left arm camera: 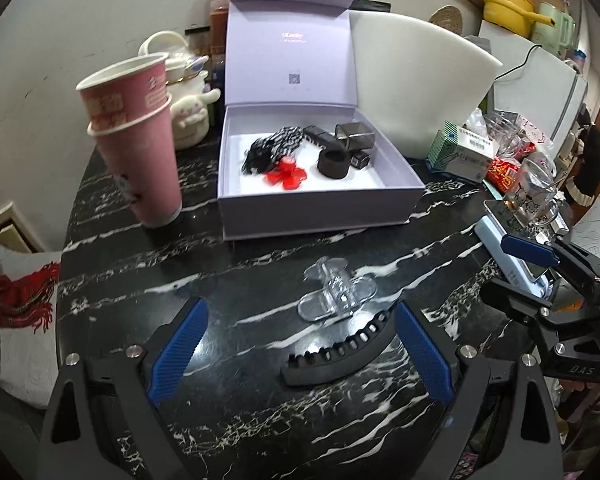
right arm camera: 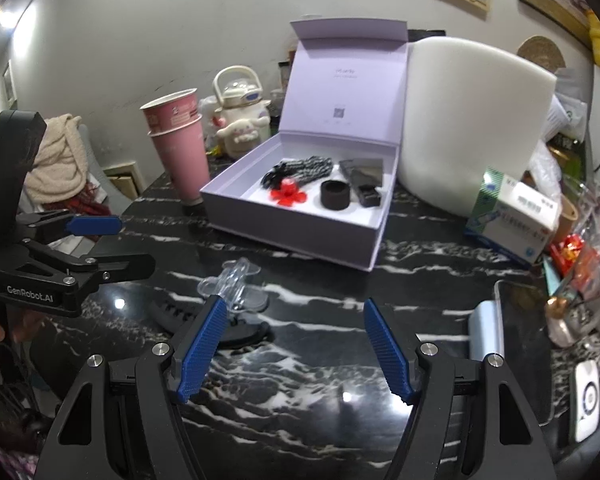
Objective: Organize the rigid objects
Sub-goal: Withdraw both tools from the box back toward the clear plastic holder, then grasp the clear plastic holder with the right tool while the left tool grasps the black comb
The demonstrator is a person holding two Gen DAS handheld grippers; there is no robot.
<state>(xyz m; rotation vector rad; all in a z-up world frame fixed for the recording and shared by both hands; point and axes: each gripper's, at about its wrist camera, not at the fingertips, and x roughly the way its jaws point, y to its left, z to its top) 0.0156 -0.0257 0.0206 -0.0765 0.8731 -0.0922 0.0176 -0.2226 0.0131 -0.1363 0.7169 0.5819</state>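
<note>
In the left wrist view, a clear plastic hair claw clip [left arm camera: 336,290] and a curved black hair comb [left arm camera: 340,354] are seen lying on the black marbled counter [left arm camera: 236,280], just ahead of the left gripper [left arm camera: 300,350], whose jaws are being held released and empty. Behind them, a lilac gift box [left arm camera: 320,204] is standing open, holding hair accessories.

In the right wrist view, the right gripper [right arm camera: 296,348] is being held over bare counter, jaws released, with the clip at its left finger.
</note>
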